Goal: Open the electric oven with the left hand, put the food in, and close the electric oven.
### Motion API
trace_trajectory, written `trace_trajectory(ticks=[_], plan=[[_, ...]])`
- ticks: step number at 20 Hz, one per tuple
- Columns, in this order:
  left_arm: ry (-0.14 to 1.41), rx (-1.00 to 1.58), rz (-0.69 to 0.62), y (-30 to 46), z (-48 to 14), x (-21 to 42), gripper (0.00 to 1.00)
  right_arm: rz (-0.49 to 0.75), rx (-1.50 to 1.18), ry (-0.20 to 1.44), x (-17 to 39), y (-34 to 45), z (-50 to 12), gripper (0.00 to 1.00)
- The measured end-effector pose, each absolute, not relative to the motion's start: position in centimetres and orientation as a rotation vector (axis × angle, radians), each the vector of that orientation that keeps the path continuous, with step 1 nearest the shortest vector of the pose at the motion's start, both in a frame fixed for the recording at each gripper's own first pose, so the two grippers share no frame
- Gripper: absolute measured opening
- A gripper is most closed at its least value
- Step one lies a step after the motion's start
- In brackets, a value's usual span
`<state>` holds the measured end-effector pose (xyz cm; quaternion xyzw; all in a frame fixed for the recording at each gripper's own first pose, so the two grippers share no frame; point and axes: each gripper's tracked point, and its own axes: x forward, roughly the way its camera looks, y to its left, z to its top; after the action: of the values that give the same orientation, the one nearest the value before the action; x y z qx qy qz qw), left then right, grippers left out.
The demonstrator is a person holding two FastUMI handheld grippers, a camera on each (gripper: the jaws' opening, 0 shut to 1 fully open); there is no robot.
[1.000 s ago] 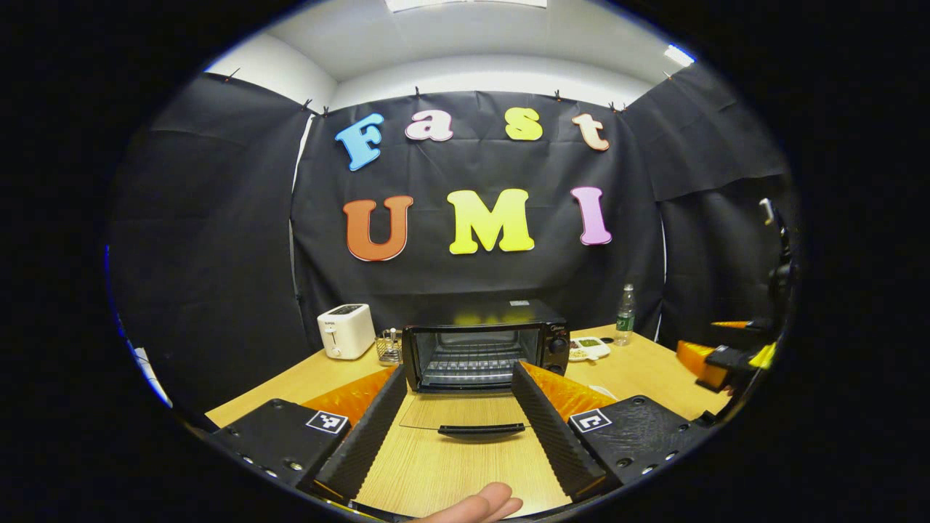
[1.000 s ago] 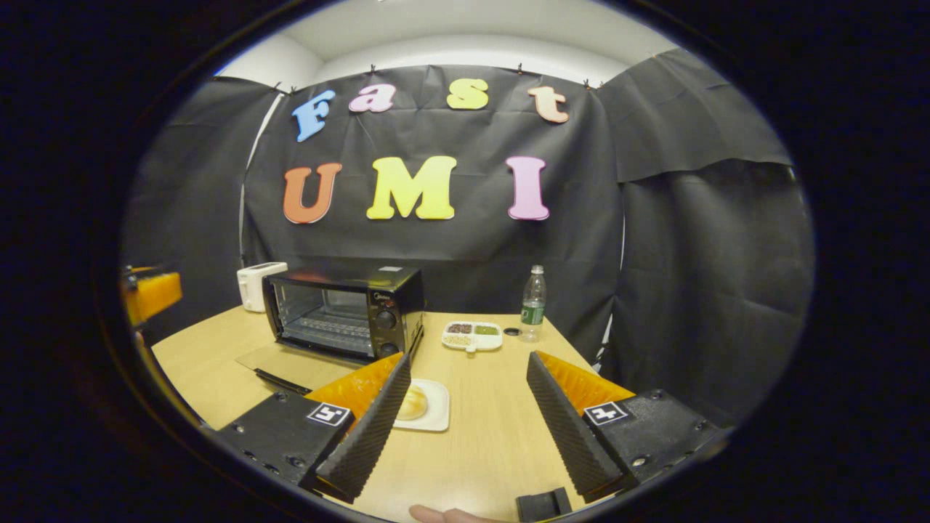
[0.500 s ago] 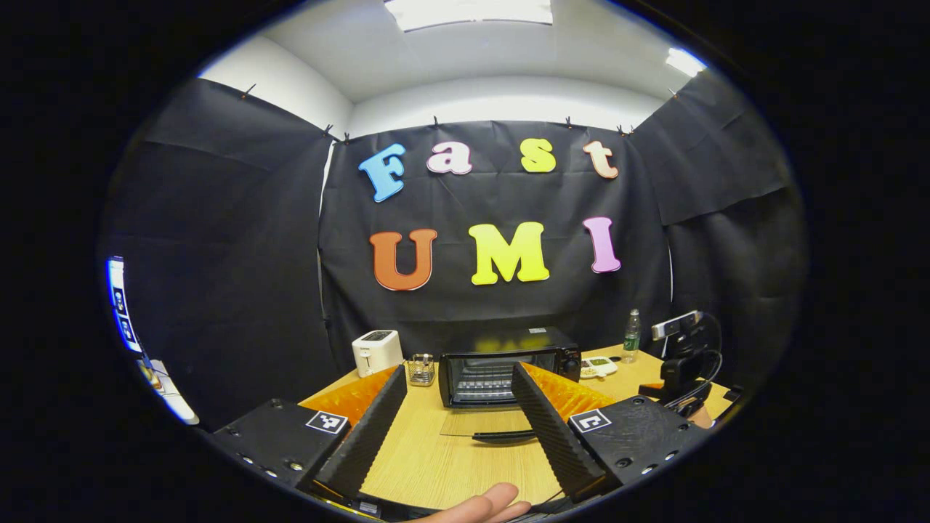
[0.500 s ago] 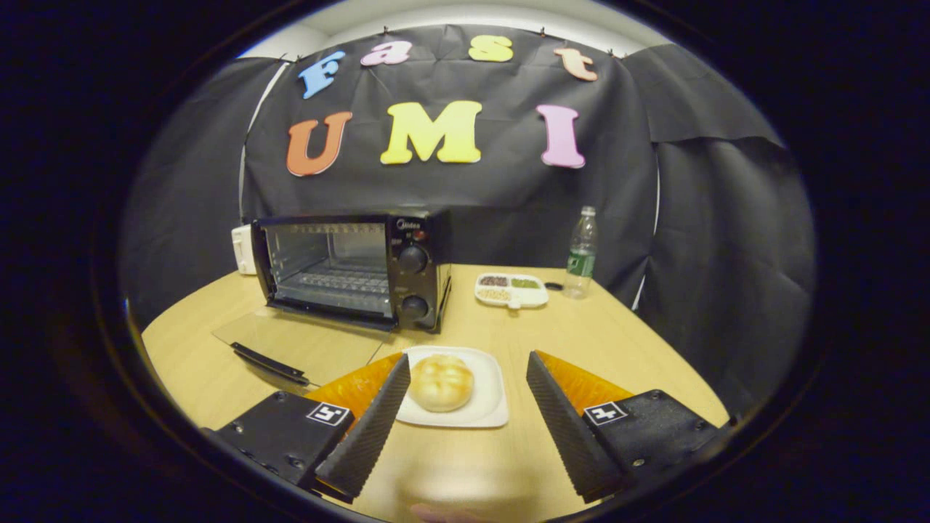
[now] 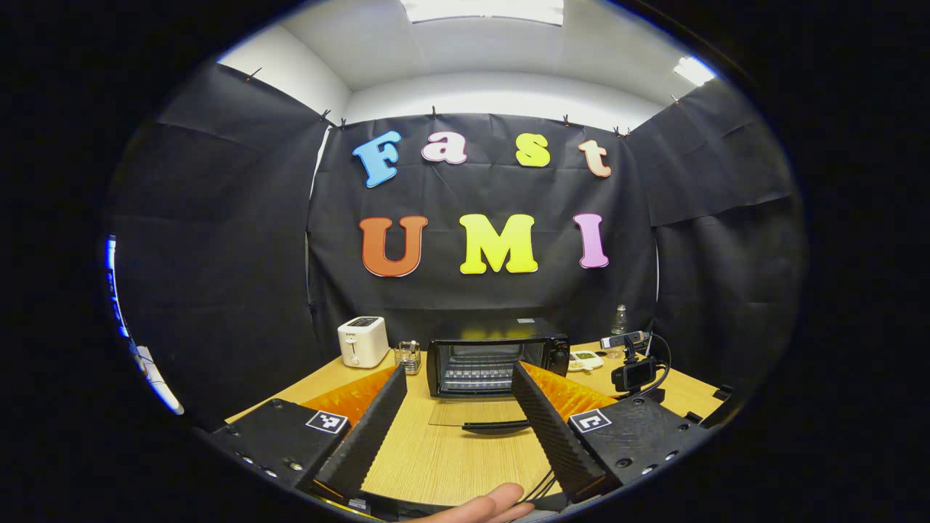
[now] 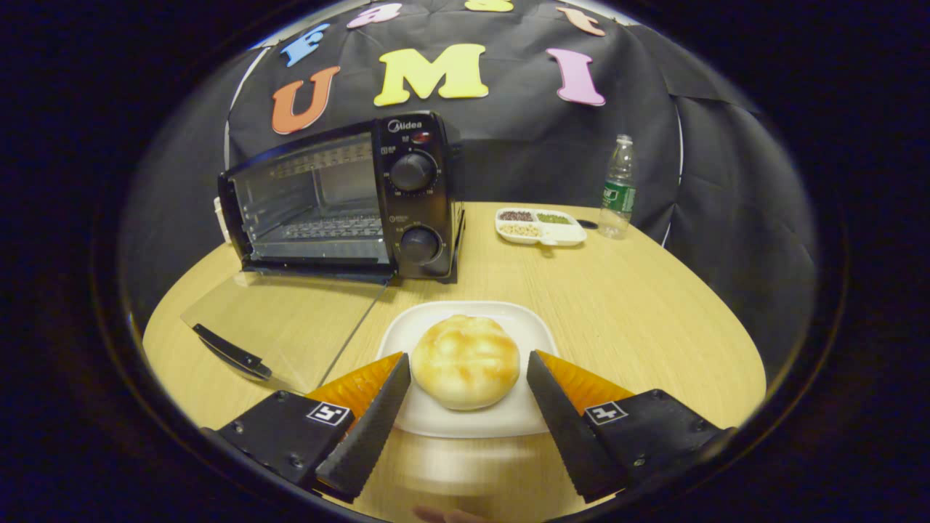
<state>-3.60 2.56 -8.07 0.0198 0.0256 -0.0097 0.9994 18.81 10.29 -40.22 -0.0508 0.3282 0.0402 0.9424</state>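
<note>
One bun — one oven

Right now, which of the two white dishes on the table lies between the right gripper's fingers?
The plain square plate carrying the bun, nearest the right gripper. The other, a divided tray of small foods, sits far back beside the bottle.

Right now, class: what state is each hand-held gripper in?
Left hand-held gripper: open, holding nothing.
Right hand-held gripper: open, fingers either side of the bun, not gripping it.

Left claw held level, fingers spread wide, right claw angled downward, fingers parted
</note>
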Motion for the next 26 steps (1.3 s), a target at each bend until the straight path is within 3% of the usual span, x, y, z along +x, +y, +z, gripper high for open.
trace_trajectory(ticks=[5,9,15,26], plan=[[0.061,0.041,-0.025,2.9,-9.0,-3.3,0.95,0.045,-0.090,0.728,19.0,10.3,-40.9,0.97],[0.066,0.060,-0.005,3.6,-10.0,-3.1,0.95,0.092,-0.043,0.722,18.8,10.7,-40.7,0.90],[0.083,0.057,-0.005,3.4,-11.1,-3.1,0.95,0.118,-0.032,0.606,17.4,11.3,-36.6,0.87],[0.083,-0.010,-0.076,3.0,-11.5,-3.6,0.95,0.362,0.311,0.516,13.9,22.1,-31.8,0.87]])
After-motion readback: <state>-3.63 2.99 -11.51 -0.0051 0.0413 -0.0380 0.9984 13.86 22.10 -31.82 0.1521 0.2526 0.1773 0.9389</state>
